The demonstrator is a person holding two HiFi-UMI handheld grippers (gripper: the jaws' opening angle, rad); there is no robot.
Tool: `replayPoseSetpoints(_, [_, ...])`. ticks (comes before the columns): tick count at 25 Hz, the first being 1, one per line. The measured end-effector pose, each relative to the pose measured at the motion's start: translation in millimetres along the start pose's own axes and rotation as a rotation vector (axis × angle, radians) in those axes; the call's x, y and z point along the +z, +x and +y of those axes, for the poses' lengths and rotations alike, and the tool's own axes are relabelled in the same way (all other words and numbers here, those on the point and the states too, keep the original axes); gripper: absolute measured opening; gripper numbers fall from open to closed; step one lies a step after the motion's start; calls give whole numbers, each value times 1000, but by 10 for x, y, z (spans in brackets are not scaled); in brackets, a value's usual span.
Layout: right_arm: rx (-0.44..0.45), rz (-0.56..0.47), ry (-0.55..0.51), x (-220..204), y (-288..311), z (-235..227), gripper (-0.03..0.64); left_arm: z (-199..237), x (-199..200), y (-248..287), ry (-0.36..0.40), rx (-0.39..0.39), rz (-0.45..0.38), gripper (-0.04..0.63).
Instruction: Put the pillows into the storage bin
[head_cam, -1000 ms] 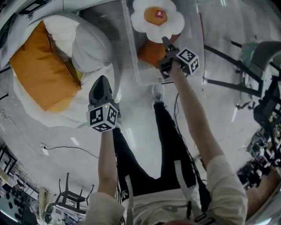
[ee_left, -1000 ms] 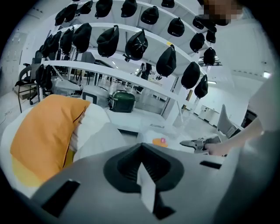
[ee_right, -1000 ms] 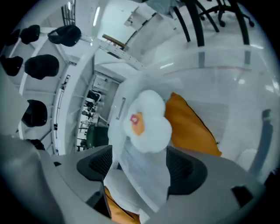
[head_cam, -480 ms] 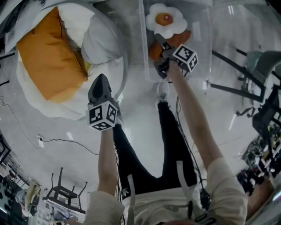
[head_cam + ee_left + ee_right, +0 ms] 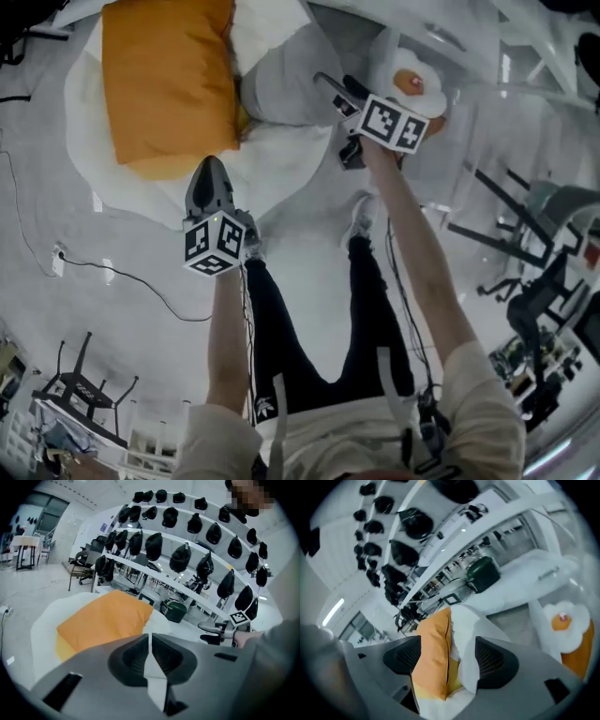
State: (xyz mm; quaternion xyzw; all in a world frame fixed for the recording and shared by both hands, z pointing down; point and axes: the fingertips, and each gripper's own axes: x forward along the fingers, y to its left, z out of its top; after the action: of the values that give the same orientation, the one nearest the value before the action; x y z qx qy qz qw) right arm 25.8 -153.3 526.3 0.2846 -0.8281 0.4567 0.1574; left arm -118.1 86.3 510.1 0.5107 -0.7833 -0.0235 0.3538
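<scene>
While lining up the next grab, right hand-held gripper (image 5: 336, 87) jaws apart, nothing clamped, ready for white pillow (image 5: 281, 89) just ahead.
Closed and empty, left hand-held gripper (image 5: 210, 178) parked short of orange pillow (image 5: 169, 80); flower pillow (image 5: 412, 84) beside right one.

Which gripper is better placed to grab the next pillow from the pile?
Right. The right gripper has its jaws apart, pointed at the orange pillow and grey pillow. The left gripper is shut, hanging by the edge of the white cushion.
</scene>
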Motion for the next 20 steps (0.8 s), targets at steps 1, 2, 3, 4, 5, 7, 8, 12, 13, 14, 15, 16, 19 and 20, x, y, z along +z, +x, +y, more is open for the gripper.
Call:
replayPoseSetpoints(1, [-14, 18, -108, -3, 119, 188, 345, 197, 45, -46, -42, 14, -2, 8])
replayPoseSetpoints(2, [-29, 38, -227, 5, 237, 364, 345, 379, 77, -78, -84, 26, 2, 8])
replayPoseSetpoints(3, [-42, 59, -356, 24, 357, 535, 345, 535, 99, -87, -123, 29, 12, 20])
replayPoseSetpoints(4, [-50, 80, -489, 48, 486, 712, 345, 668, 120, -71, -157, 26, 26, 103])
replayPoseSetpoints(5, [-50, 103, -621, 69, 632, 892, 345, 795, 146, -37, -188, 28, 36, 148])
replayPoseSetpoints(7, [-29, 153, -885, 91, 958, 1217, 345, 1043, 186, 54, -258, 69, 36, 173])
replayPoseSetpoints(8, [-9, 177, -1003, 92, 1119, 1344, 345, 1145, 176, 105, -300, 99, 33, 183])
replayPoseSetpoints(12, [52, 289, -1236, 27, 1682, 1575, 347, 1420, -4, 257, -453, 208, 48, 222])
replayPoseSetpoints(13, [61, 311, -1270, 48, 1850, 1607, 347, 1489, -16, 308, -484, 238, 43, 228])
replayPoseSetpoints(14, [74, 330, -1306, 82, 2024, 1649, 347, 1548, -36, 362, -522, 271, 33, 236])
replayPoseSetpoints(15, [91, 349, -1340, 101, 2177, 1676, 347, 1585, -104, 406, -570, 308, 26, 240])
replayPoseSetpoints(16, [109, 370, -1370, 104, 2312, 1671, 347, 1607, -215, 454, -622, 345, 21, 244])
replayPoseSetpoints(19, [140, 436, -1460, 100, 2695, 1539, 347, 1681, -566, 673, -736, 436, 3, 249])
replayPoseSetpoints(20, [146, 457, -1490, 100, 2817, 1484, 347, 1698, -680, 749, -762, 459, -3, 249])
